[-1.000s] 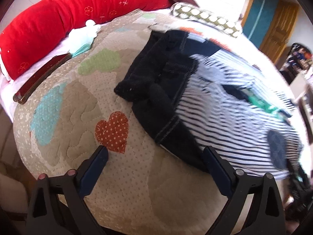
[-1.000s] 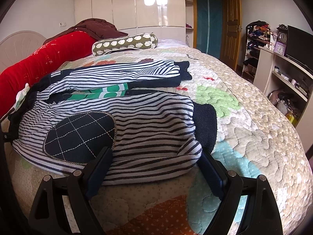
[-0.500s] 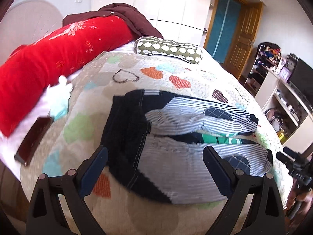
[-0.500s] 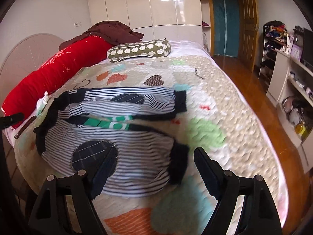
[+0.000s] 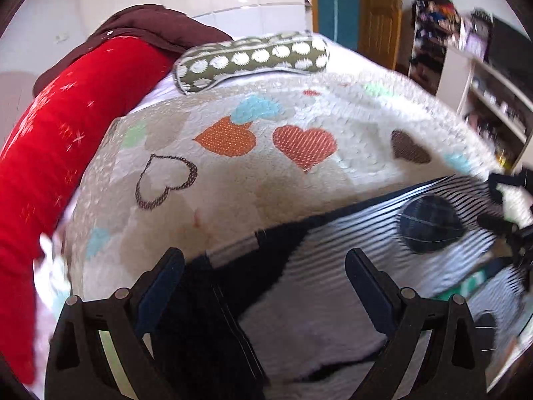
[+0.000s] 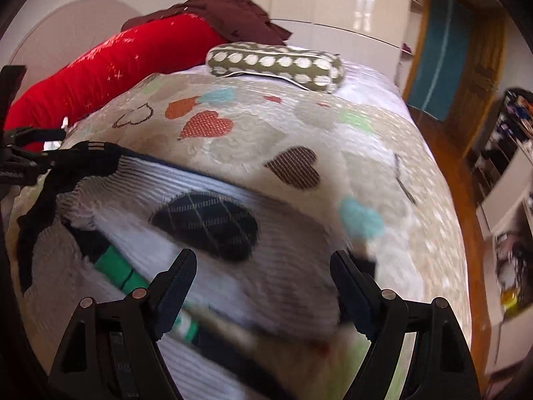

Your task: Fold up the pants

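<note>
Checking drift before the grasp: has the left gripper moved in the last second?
Yes. The left gripper has swung up and away from the red bolster: the polka-dot pillow now sits centred, and the striped pants lie low between its open jaws.

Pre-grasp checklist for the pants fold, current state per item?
1. Left gripper open: ok, jaws spread with nothing between them.
2. Right gripper open: ok, jaws spread and empty.
3. Left gripper over the dark waistband: ok, the band lies between and below the fingers.
4. Right gripper over the striped pants near the cuff end: ok, though the cuff itself is blurred.
5. Pants flat on the quilt: cannot tell, motion blur hides creases.
6. Fold area beyond the pants free: ok, the spotted bolster and red pillow lie apart from them.
</note>
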The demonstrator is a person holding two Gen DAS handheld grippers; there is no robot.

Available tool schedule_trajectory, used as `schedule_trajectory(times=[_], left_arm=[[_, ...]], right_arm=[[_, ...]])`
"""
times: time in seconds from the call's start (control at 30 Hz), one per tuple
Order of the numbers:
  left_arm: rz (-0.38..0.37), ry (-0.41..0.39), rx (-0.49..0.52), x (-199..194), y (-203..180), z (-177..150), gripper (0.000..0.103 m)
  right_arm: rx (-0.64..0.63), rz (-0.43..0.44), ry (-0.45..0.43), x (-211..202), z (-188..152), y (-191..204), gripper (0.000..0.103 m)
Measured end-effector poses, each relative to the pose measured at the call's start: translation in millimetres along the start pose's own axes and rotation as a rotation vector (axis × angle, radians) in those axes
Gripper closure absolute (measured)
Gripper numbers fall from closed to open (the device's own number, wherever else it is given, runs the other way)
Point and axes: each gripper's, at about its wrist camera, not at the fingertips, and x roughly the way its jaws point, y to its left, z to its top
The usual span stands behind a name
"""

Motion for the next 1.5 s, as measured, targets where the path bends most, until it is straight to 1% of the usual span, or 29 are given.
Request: schedule_trajectory(times=[0.07,0.13,0.23,0.27,0.3,0.33,0.37,0.4,0.43,0.47,0.5,0.63,0.7,0.73,0.83,0.87,0.9,0.97,1.03,1.1,1.17,1.23,1.27,1.3,1.37,1.4,1.43,1.47,1.5], left_arm=[[0.007,0.038,0.044,23,2,8,0.006],[0.0,0.071,0.07,41,3,13,0.006],[-0.023,0.137,0.085,69,9,15,0.006],[-0.027,0.163,0.085,77,9,15,0.01],[-0.041,0.185,0.08,82,10,13,0.016],[-0.098,0.197,0.058,84,10,11,0.035],[-0.146,0.189,0.037,81,11,11,0.062],[-0.178,0.178,0.028,76,10,11,0.076],[-0.157,0.172,0.032,71,7,10,0.098],[-0.146,0.167,0.039,66,5,10,0.098],[-0.129,0.141,0.045,56,3,8,0.098],[-0.121,0.082,0.024,16,3,-1,0.098],[-0.115,0.037,0.011,-14,6,-11,0.098],[-0.115,0.024,0.008,-23,7,-12,0.098],[-0.115,-0.045,-0.013,-66,9,-36,0.098],[-0.112,-0.063,-0.017,-77,7,-44,0.098],[-0.111,-0.075,-0.023,-84,7,-50,0.098],[-0.12,-0.096,-0.054,-103,5,-74,0.098],[-0.122,-0.098,-0.091,-113,3,-98,0.098],[-0.133,-0.08,-0.144,-115,2,-128,0.098],[-0.163,-0.027,-0.216,-109,3,-156,0.096],[-0.163,0.037,-0.267,-96,6,-178,0.093],[-0.164,0.068,-0.292,-90,7,-189,0.093],[-0.173,0.076,-0.311,-89,9,-195,0.093],[-0.188,0.061,-0.341,-98,11,-200,0.092],[-0.19,0.046,-0.346,-106,12,-200,0.09],[-0.181,0.03,-0.347,-112,13,-197,0.083],[-0.159,0.008,-0.345,-121,15,-196,0.074],[-0.139,-0.008,-0.345,-127,16,-194,0.07]], right_arm=[[-0.042,0.02,0.032,25,18,7,0.017],[-0.089,0.03,0.084,55,34,13,0.017],[-0.166,0.0,0.126,88,47,23,0.017],[-0.19,-0.003,0.147,100,51,26,0.019],[-0.195,0.006,0.159,105,51,26,0.022],[-0.187,0.032,0.166,109,52,25,0.036],[-0.154,0.097,0.179,112,54,23,0.062],[-0.124,0.145,0.187,111,54,23,0.075],[-0.096,0.178,0.186,109,55,23,0.095],[-0.09,0.189,0.186,106,55,25,0.097],[-0.093,0.179,0.181,101,54,29,0.098],[-0.08,0.165,0.137,72,51,38,0.099],[-0.074,0.172,0.098,45,44,44,0.099],[-0.072,0.175,0.085,35,42,46,0.099],[-0.062,0.202,0.032,-6,24,57,0.099],[-0.054,0.216,0.016,-21,14,63,0.099],[-0.049,0.228,0.006,-33,5,68,0.099],[-0.044,0.254,-0.007,-50,-16,80,0.099],[-0.026,0.281,-0.01,-62,-38,90,0.099],[0.016,0.328,0.0,-69,-67,101,0.099],[0.039,0.354,0.019,-69,-92,112,0.099],[0.042,0.344,0.035,-66,-112,122,0.098],[0.045,0.329,0.045,-64,-124,127,0.096],[0.049,0.32,0.049,-63,-130,129,0.095],[0.07,0.306,0.036,-70,-142,129,0.087],[0.086,0.308,0.029,-76,-145,126,0.086],[0.098,0.312,0.026,-80,-147,123,0.08],[0.115,0.305,0.013,-88,-150,117,0.072],[0.127,0.292,-0.001,-94,-152,112,0.069]])
